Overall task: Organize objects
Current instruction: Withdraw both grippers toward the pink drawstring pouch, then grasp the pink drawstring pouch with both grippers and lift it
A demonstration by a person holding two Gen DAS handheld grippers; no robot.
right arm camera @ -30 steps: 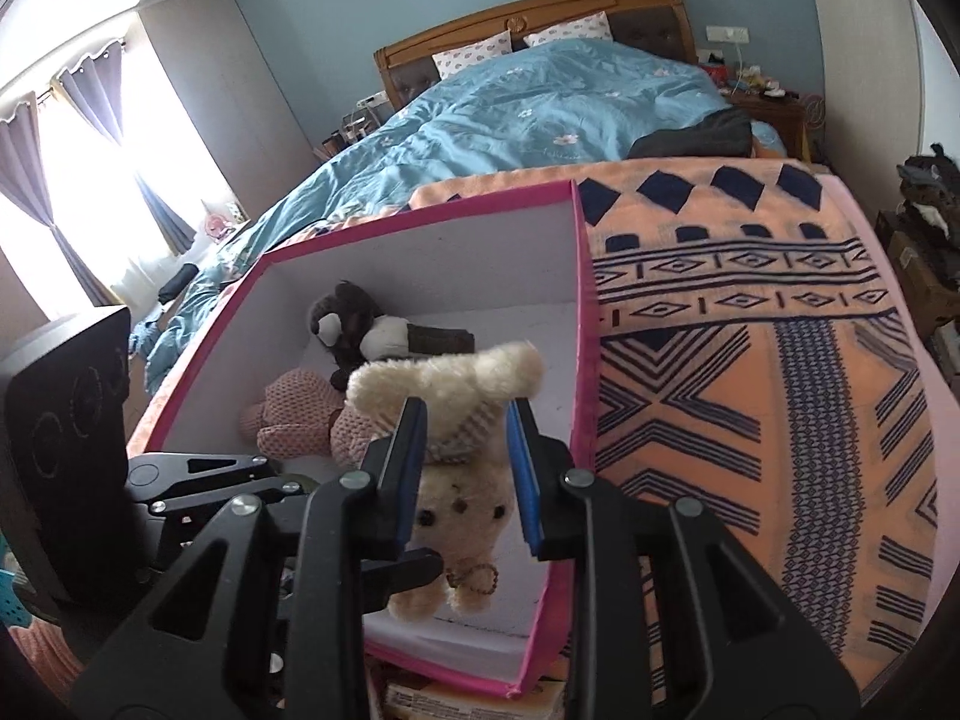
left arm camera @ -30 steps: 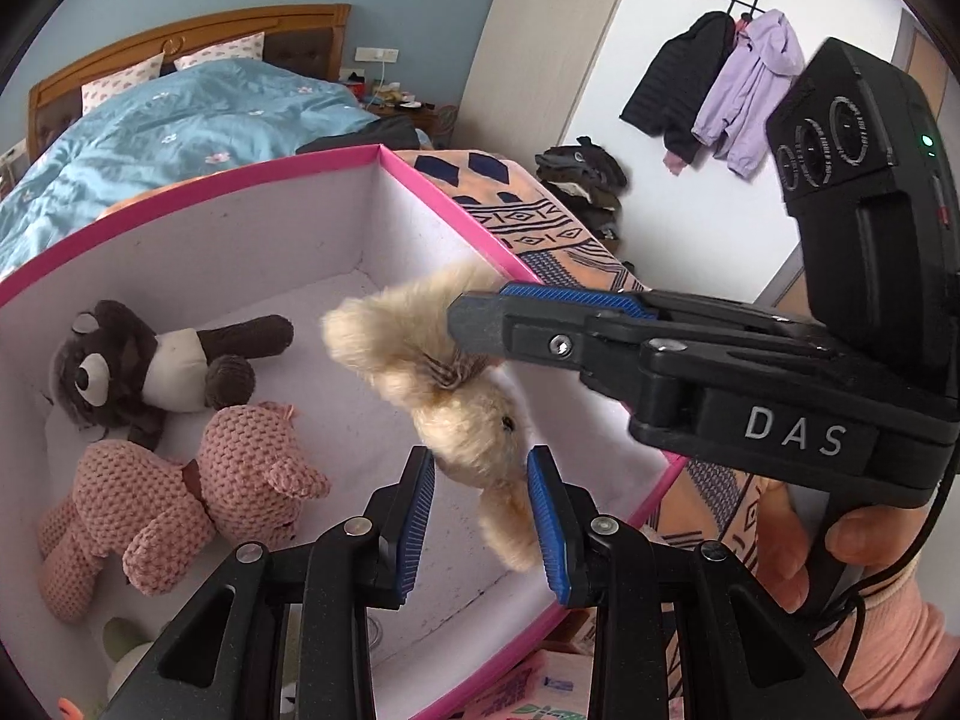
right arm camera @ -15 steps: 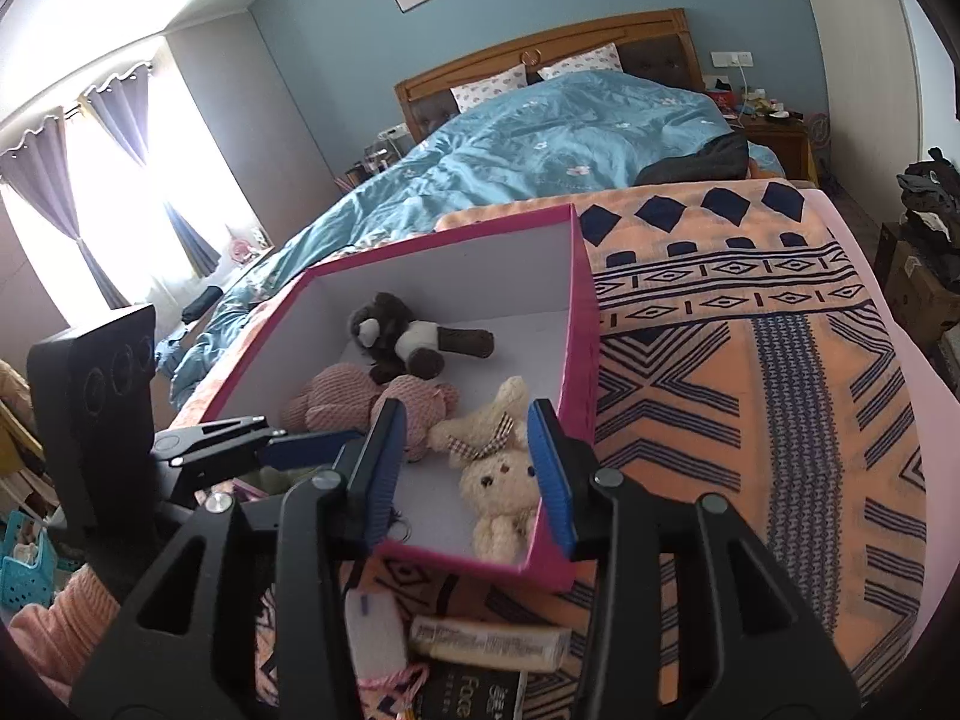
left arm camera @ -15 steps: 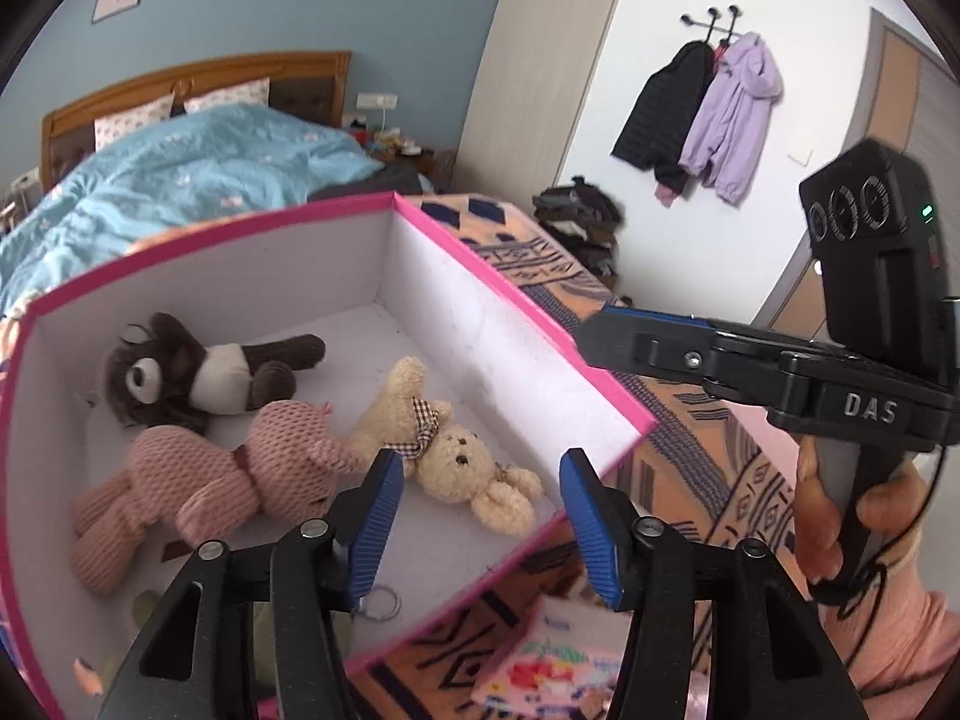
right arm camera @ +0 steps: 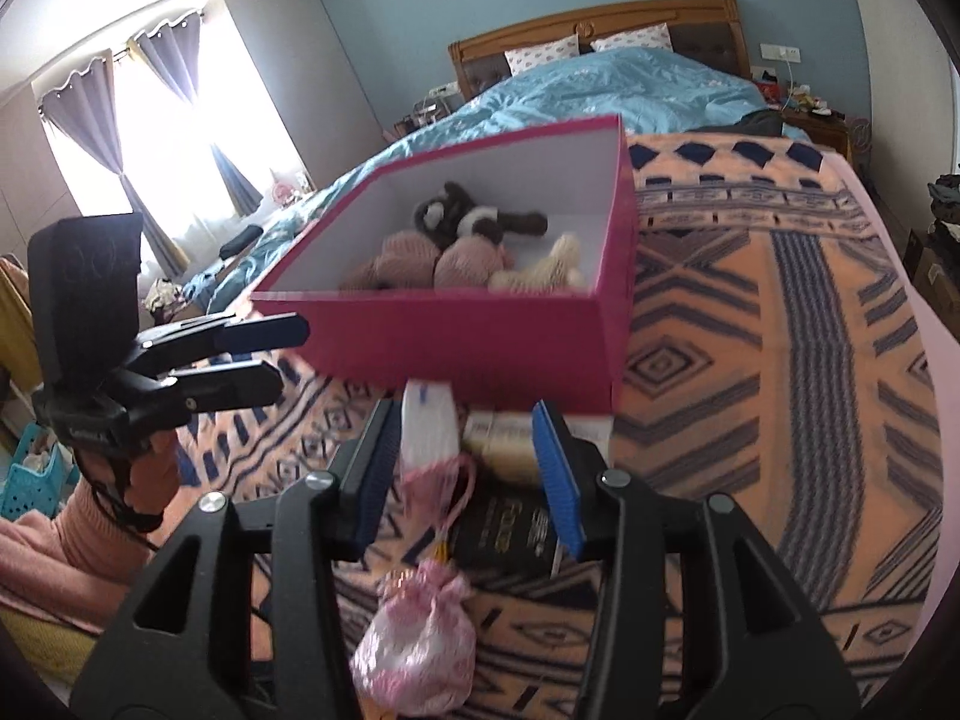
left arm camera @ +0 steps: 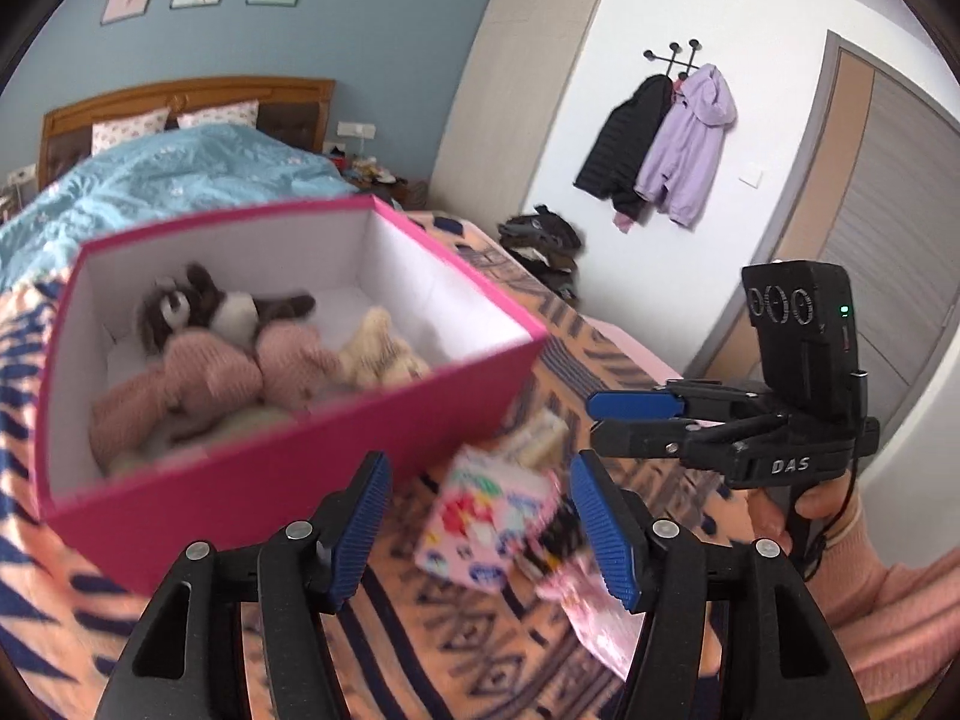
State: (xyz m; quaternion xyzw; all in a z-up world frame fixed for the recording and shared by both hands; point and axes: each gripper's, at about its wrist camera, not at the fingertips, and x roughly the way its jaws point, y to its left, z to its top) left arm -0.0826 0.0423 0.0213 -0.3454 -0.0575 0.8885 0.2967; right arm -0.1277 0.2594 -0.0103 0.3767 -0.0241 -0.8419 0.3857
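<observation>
A pink box (left arm camera: 300, 438) (right arm camera: 480, 336) stands on the bed. In it lie a cream teddy bear (left arm camera: 378, 354) (right arm camera: 546, 270), a pink knitted plush (left arm camera: 204, 372) (right arm camera: 432, 258) and a dark brown plush (left arm camera: 204, 306) (right arm camera: 474, 219). My left gripper (left arm camera: 480, 480) (right arm camera: 282, 357) hangs in front of the box, jaws opening, nothing between them. My right gripper (right arm camera: 463, 426) (left arm camera: 600, 422) is beside it, also opening and empty. Below them lie a colourful pink packet (left arm camera: 486, 516), a white packet (right arm camera: 426, 426), a black box (right arm camera: 516, 534) and a pink drawstring pouch (right arm camera: 420, 642).
An orange patterned blanket (right arm camera: 750, 360) covers this end of the bed, with a blue quilt (right arm camera: 600, 90) behind the box. Coats (left arm camera: 666, 144) hang on the wall above a pile of clothes (left arm camera: 540, 240). A blue basket (right arm camera: 30, 474) stands at the left.
Both grippers let go of the cream teddy bear, which now lies in the box. Both have pulled back from the box, and their jaws have widened.
</observation>
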